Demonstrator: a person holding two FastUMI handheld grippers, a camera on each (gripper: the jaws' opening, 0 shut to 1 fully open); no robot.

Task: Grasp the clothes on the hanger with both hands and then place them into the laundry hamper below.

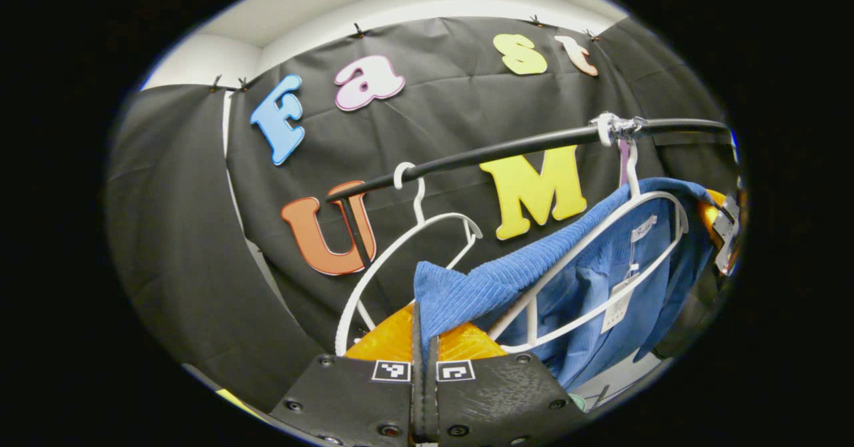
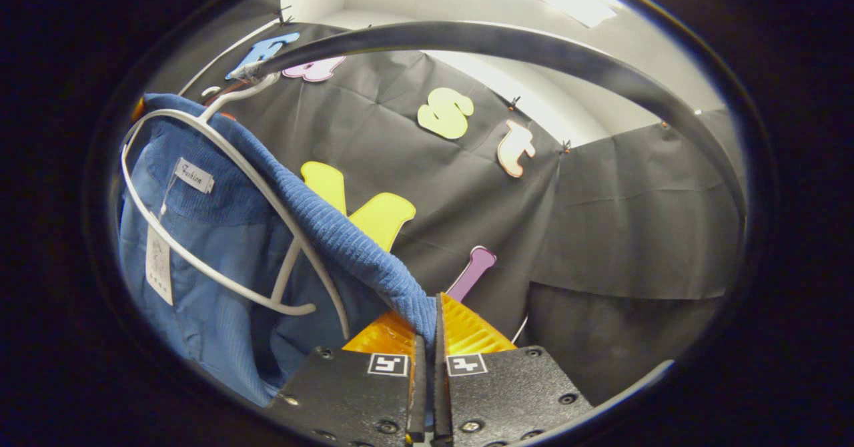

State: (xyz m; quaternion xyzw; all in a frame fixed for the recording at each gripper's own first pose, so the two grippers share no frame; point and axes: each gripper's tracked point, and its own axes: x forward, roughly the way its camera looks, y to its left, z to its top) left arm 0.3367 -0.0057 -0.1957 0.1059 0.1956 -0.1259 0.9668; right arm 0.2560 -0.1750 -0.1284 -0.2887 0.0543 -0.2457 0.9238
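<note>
Grasp done: left gripper (image 1: 425, 340) and right gripper (image 2: 427, 330) each pinch the blue ribbed knit garment (image 1: 587, 280), not yet off the white plastic hanger (image 1: 600, 247); hamper drop remains.

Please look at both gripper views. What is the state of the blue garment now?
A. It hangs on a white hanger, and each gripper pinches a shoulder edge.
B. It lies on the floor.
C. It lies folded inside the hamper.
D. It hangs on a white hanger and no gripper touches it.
A: the blue garment hangs over the white hanger on the black rail, with the left gripper and the right gripper each closed on a shoulder edge.
</note>
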